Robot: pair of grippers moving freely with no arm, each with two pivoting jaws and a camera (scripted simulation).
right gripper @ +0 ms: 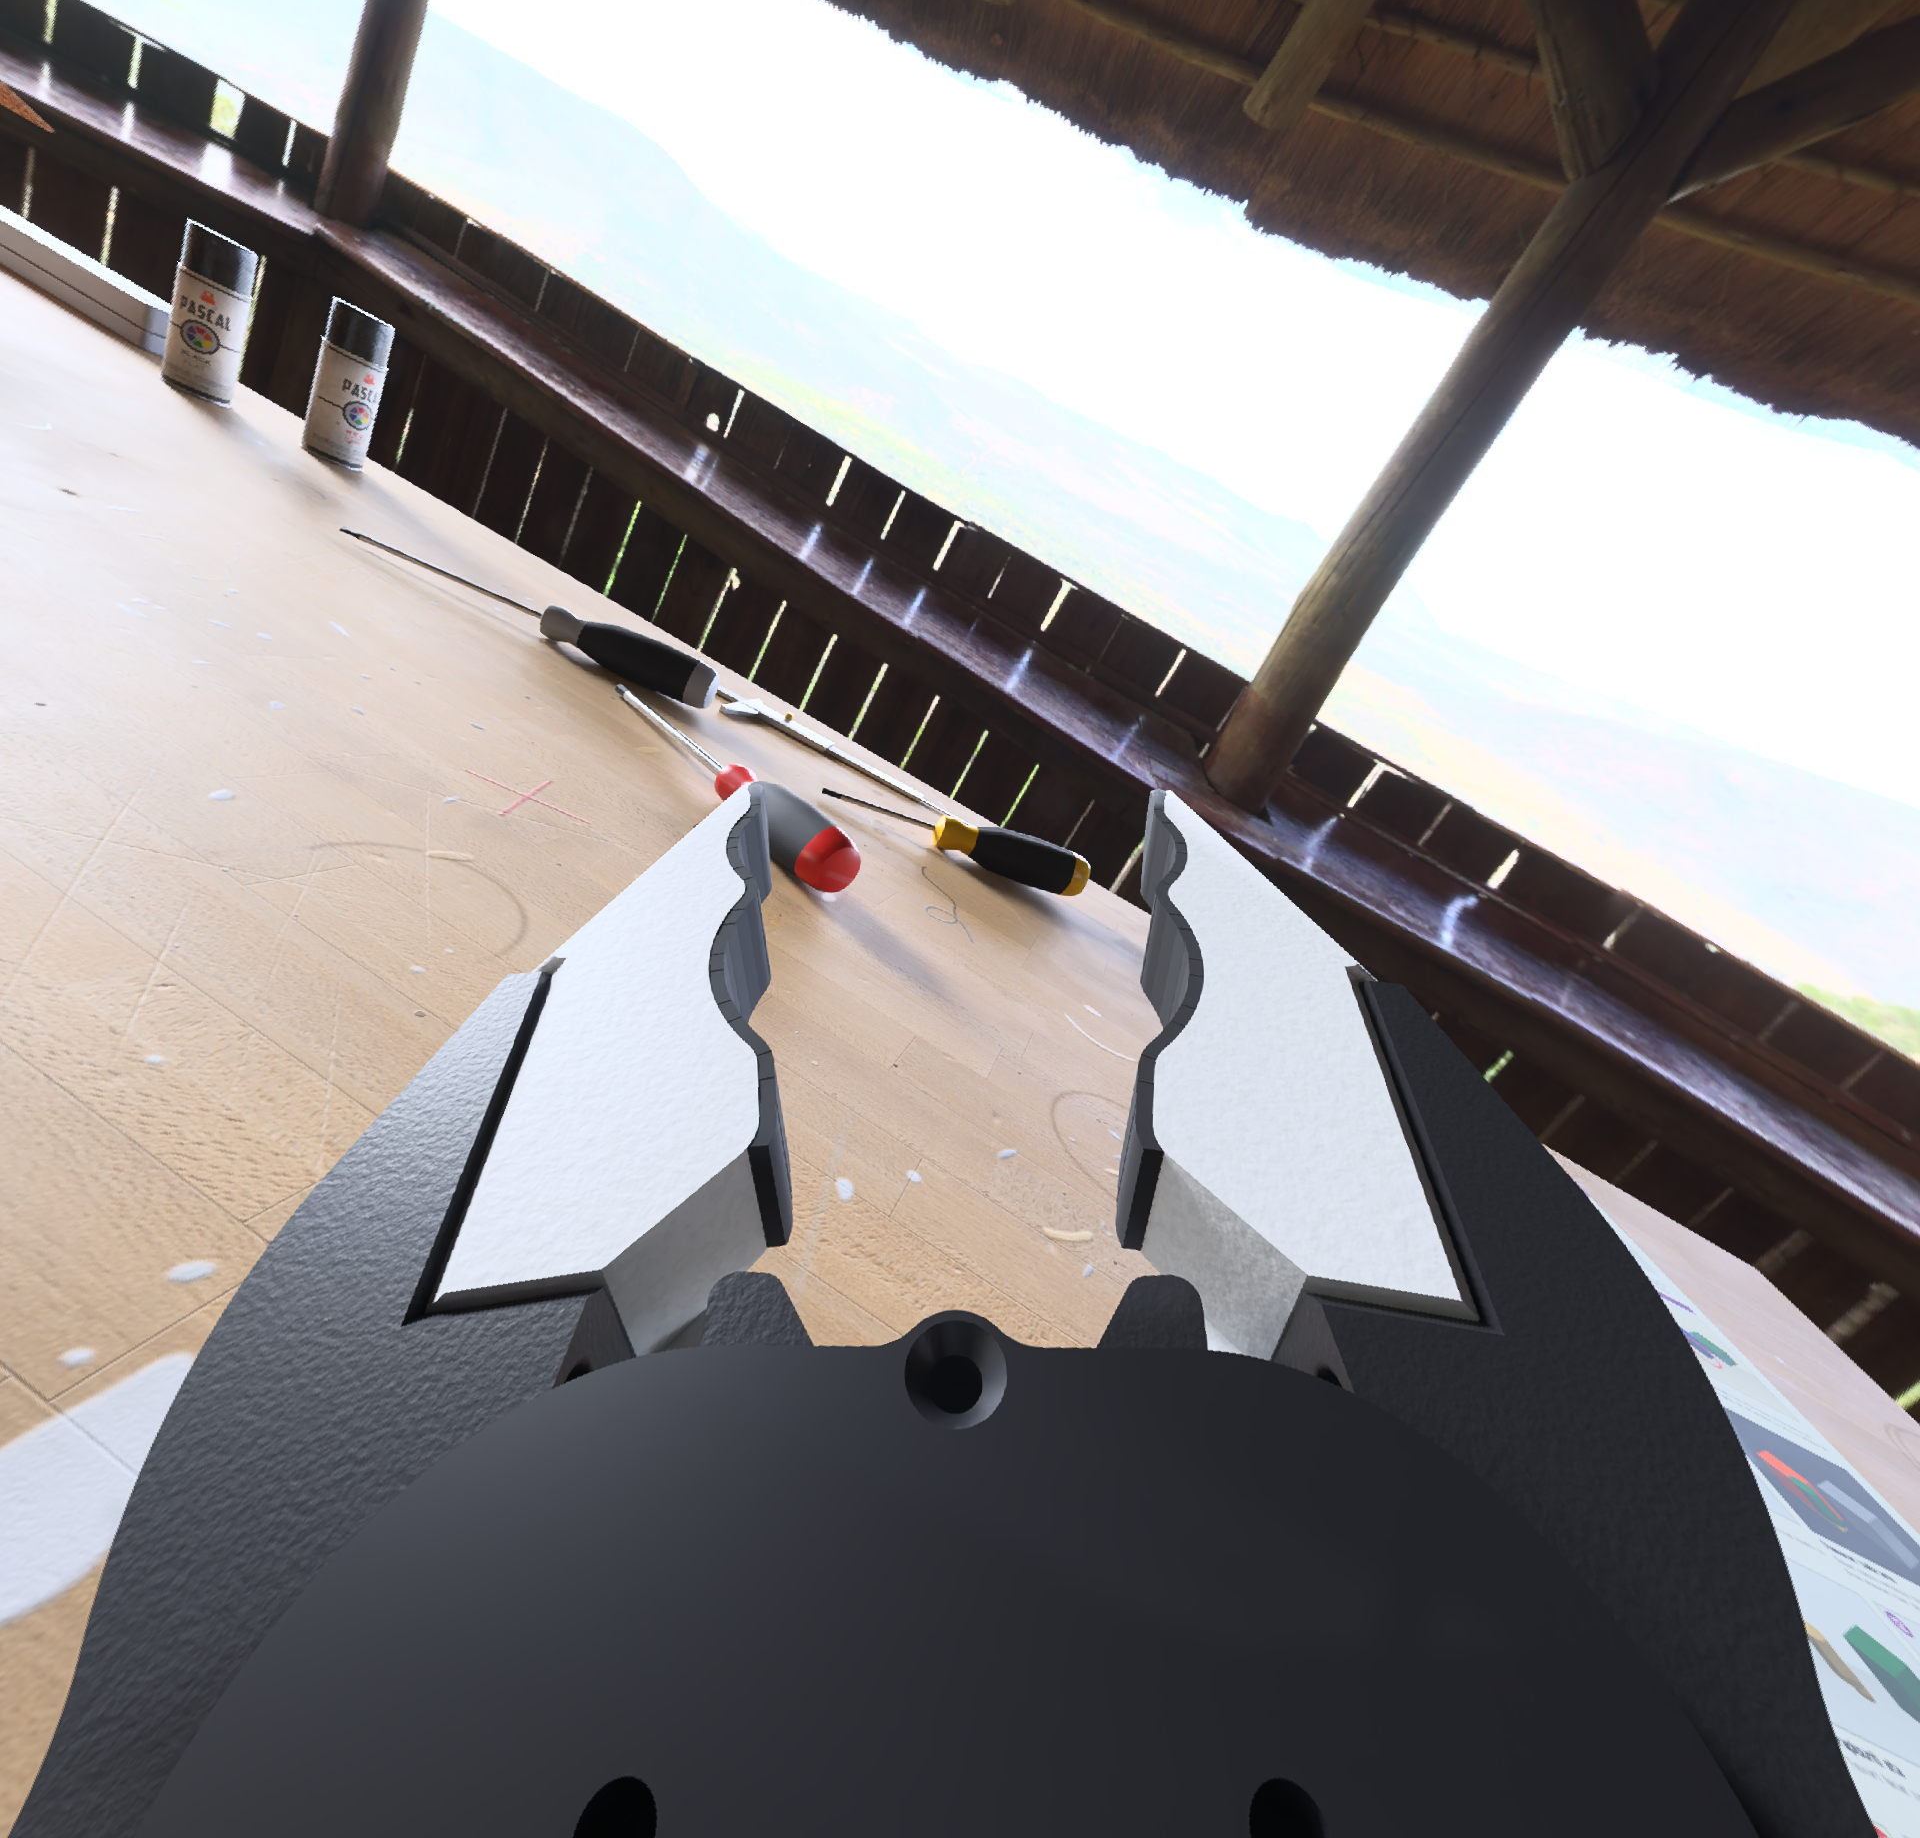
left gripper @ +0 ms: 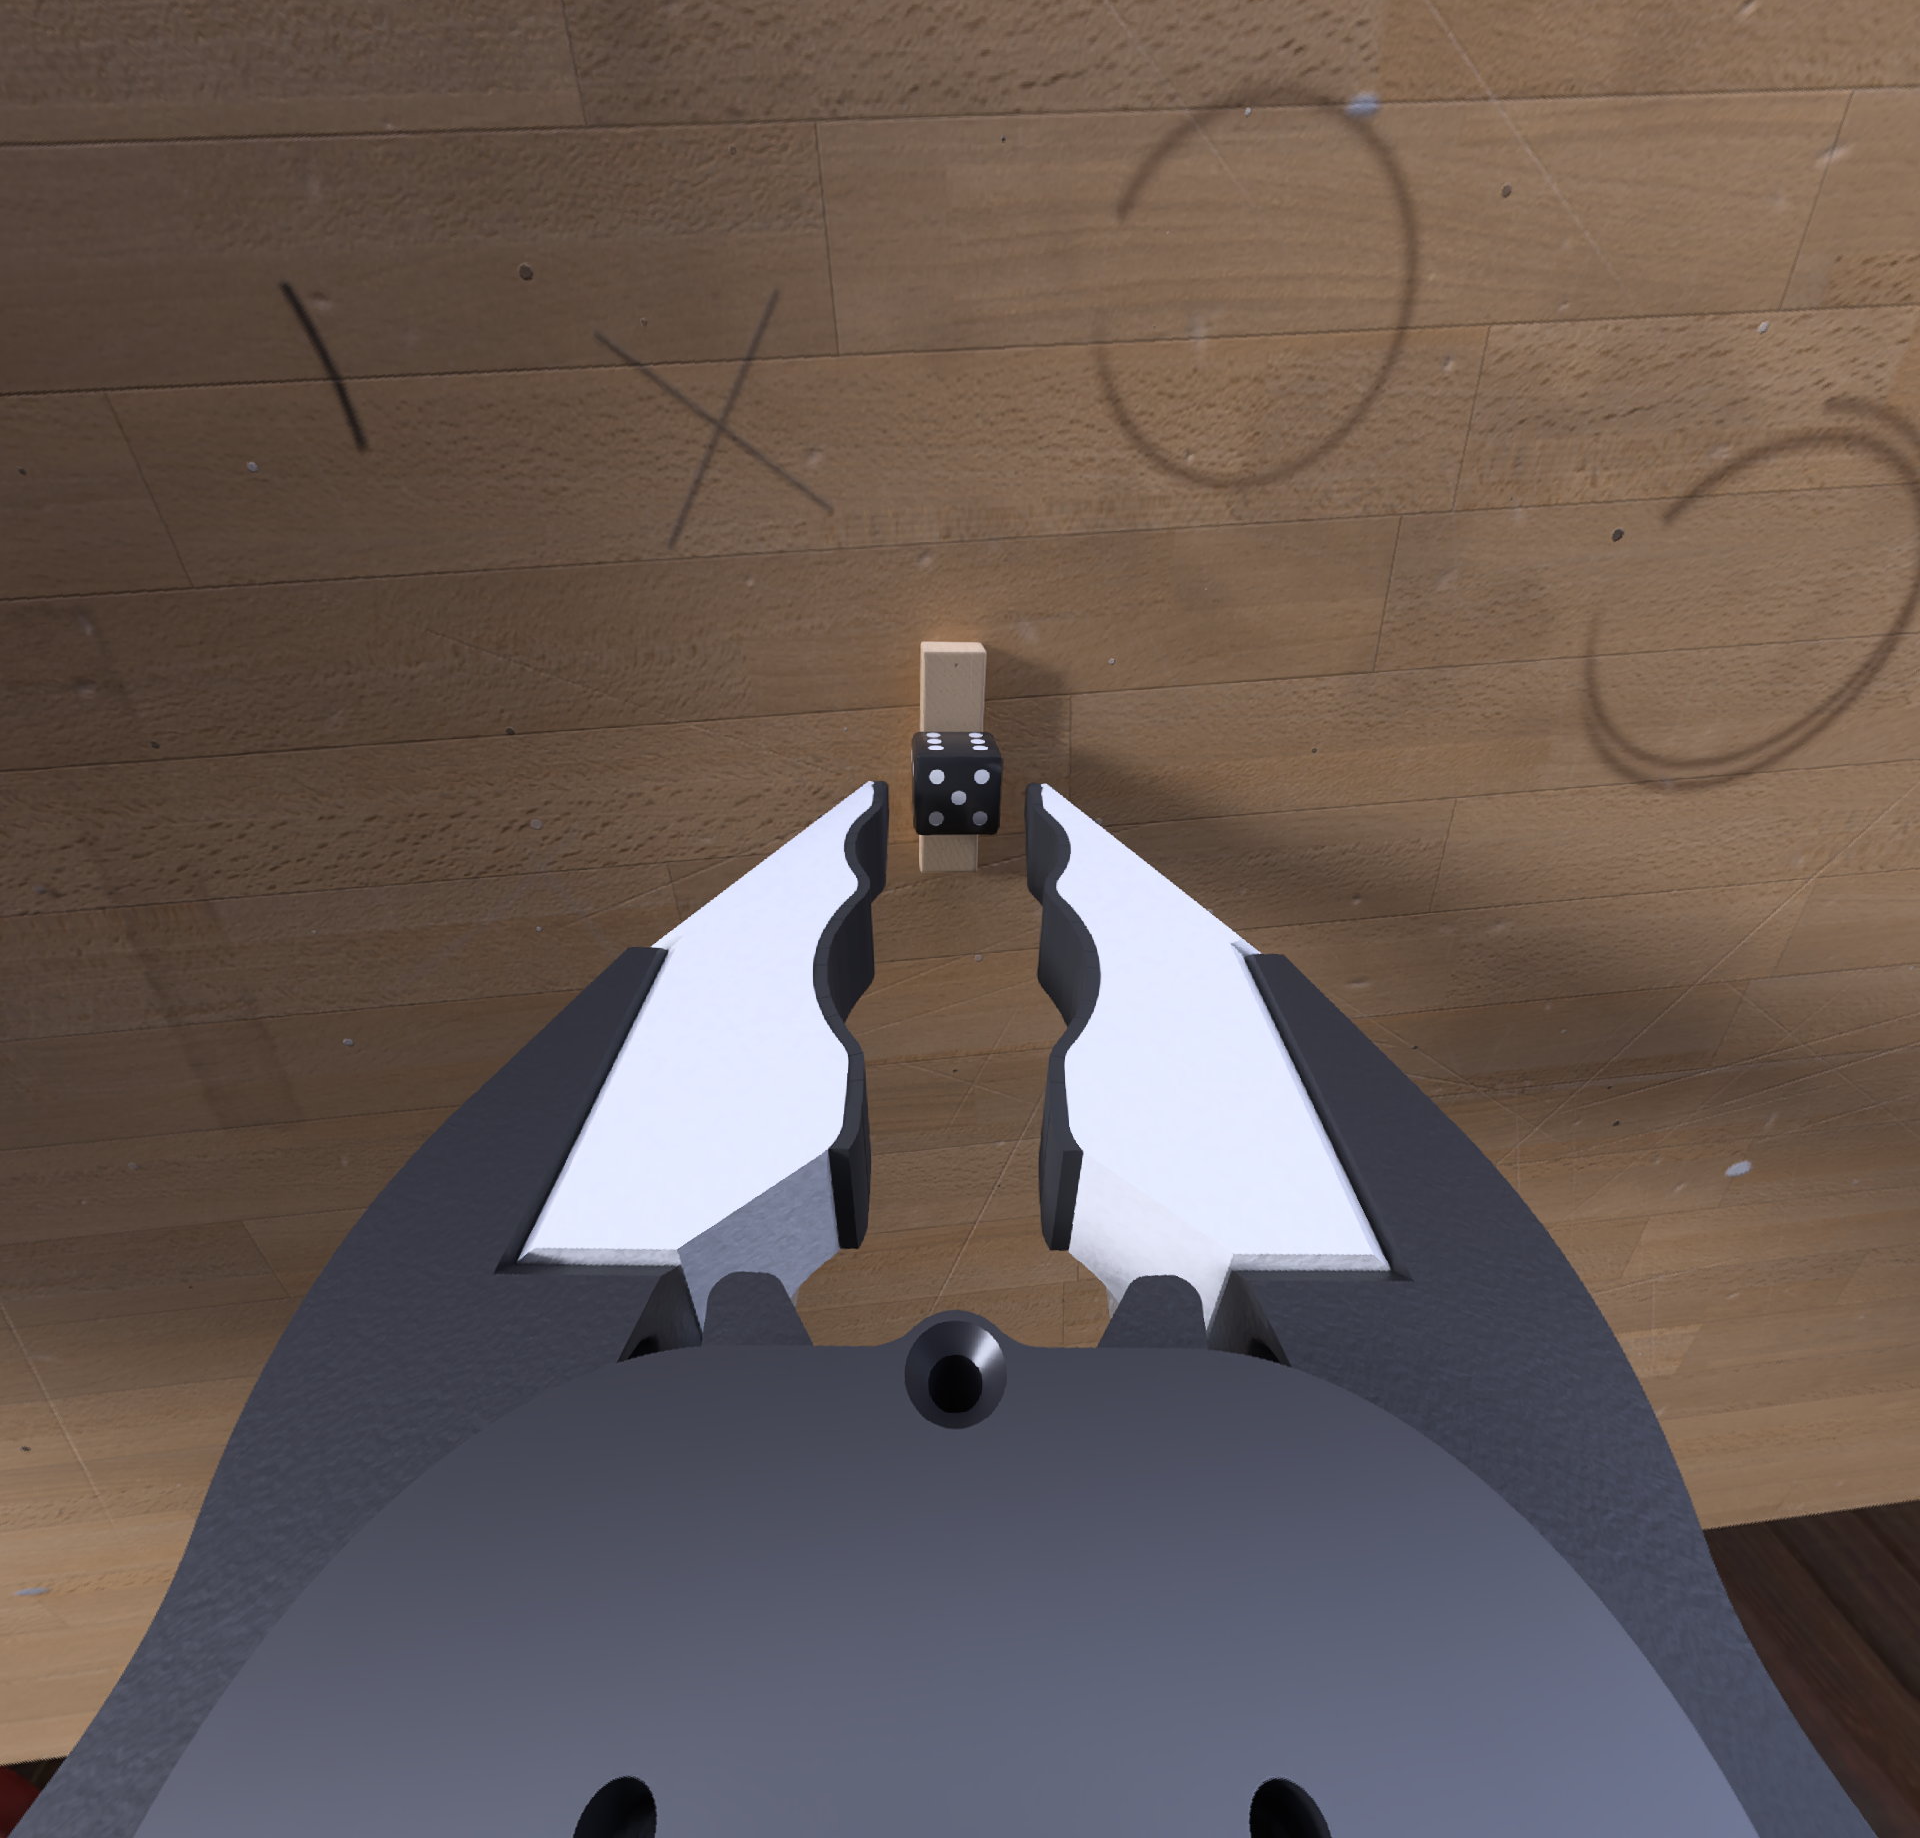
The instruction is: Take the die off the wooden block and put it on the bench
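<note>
In the left wrist view a black die (left gripper: 956,783) with white pips sits on the near part of a small pale wooden block (left gripper: 952,684) lying on the wooden bench (left gripper: 416,749). My left gripper (left gripper: 956,801) is open, looking down, with its fingertips either side of the die and apart from it. My right gripper (right gripper: 951,812) is open and empty, held above the bench (right gripper: 260,853) far from the die. The die and block do not show in the right wrist view.
Pencil marks, a cross (left gripper: 717,417) and circles (left gripper: 1257,292), are drawn on the bench. In the right wrist view several screwdrivers (right gripper: 800,832) lie ahead, two cans (right gripper: 208,313) stand far left, printed sheets (right gripper: 1818,1518) lie right, and a dark railing (right gripper: 1039,645) runs behind the bench edge.
</note>
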